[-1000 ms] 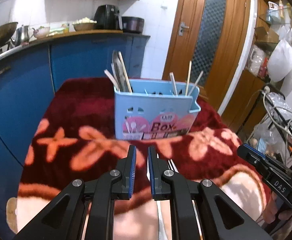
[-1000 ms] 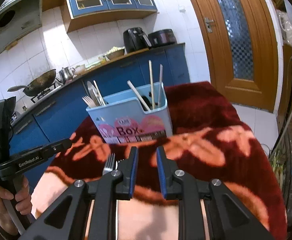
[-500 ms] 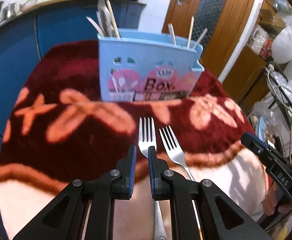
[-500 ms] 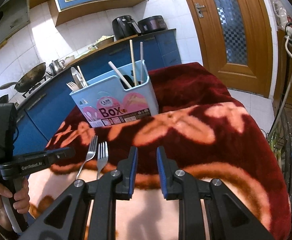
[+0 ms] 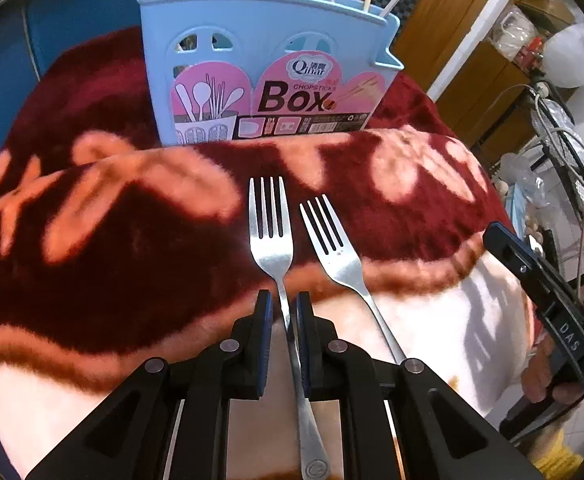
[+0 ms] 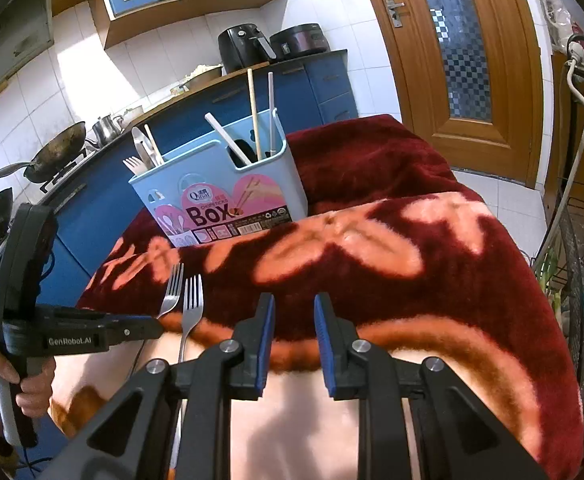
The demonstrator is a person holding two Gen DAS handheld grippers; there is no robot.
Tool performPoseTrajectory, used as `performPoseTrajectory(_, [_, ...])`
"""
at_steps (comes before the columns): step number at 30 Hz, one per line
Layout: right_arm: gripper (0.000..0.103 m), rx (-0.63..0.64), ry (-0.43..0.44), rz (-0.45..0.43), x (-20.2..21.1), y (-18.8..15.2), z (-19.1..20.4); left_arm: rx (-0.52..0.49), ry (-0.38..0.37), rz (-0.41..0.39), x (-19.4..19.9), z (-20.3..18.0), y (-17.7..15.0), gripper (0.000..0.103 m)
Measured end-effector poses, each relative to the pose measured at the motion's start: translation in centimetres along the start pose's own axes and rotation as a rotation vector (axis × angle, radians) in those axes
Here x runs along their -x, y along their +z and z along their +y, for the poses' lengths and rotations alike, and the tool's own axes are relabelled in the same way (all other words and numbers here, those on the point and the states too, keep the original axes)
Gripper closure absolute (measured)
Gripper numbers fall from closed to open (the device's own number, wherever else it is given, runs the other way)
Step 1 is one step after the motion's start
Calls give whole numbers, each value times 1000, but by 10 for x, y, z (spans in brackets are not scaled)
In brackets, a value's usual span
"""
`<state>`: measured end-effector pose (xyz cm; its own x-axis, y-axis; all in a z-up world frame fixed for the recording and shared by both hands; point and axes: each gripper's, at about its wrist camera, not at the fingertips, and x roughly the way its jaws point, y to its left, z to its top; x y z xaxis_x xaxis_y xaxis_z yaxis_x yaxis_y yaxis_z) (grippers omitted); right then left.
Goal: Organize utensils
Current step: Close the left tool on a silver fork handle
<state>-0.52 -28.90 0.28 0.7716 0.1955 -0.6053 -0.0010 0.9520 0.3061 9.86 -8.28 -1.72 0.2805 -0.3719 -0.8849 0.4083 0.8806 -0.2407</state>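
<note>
left hand-held gripper (image 5: 283, 308) low over the desk (image 5: 92, 240) near its front edge, pads a narrow gap apart, straddling the handle of the left fork (image 5: 272, 236); handle runs between the pads, right pad looks to be at it, left pad clear, so not clamped; second fork (image 5: 333, 240) lies just beside it on the right, tines angled slightly left, the two not touching; both forks point toward the blue utensil box (image 5: 268, 60), which stands upright toward the far edge, chopsticks and cutlery sticking out of its top; right hand-held gripper (image 6: 293, 312) hovers over the desk's front part, pads parted wider, nothing between them; red flowered blanket (image 6: 411, 260) covers the desk
</note>
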Motion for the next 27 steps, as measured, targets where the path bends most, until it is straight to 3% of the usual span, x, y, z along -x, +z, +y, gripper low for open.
performPoseTrajectory(6, [79, 15, 2, 24, -4, 1, 4, -10, -19, 46, -6, 1, 8, 96])
performPoseTrajectory(11, [79, 50, 5, 57, -6, 4, 13, 50, -72, 26, -5, 12, 6, 98])
performPoseTrajectory(18, [79, 109, 16, 133, -15, 7, 34, 87, -108, -85, 11, 24, -5, 98])
performPoseTrajectory(27, [79, 191, 66, 290, -38, 7, 71, 59, -56, -282, 49, 32, -17, 98])
